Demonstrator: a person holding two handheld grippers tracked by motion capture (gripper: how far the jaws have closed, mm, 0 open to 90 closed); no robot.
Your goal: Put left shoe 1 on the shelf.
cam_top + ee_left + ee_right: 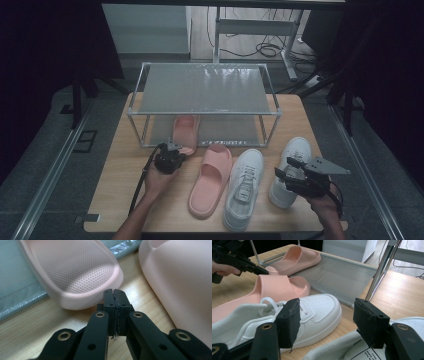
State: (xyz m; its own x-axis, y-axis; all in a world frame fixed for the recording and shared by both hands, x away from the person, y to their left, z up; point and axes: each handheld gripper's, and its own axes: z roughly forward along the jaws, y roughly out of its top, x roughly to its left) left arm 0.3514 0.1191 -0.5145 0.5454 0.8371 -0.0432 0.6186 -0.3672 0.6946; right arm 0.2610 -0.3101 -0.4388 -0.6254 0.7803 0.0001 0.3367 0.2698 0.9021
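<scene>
One pink slipper [184, 131] lies with its toe under the rack and its heel [82, 272] out on the table. My left gripper [176, 151] is shut and empty, its tips [115, 293] right at that heel's rim; I cannot tell if they touch it. The second pink slipper [212, 179] lies beside it [180, 285]. Two white sneakers [244, 186] [290, 170] stand to the right. My right gripper [286, 168] hovers open over the gap between the sneakers [328, 320], with nothing between its pads [289, 320].
A metal-framed rack [202, 87] with two grey mesh shelves stands at the back of the wooden table [125, 195]. Its lower shelf [339, 277] holds the first slipper's front. A rack leg [379, 272] rises near the right sneaker. Bare wood lies at front left.
</scene>
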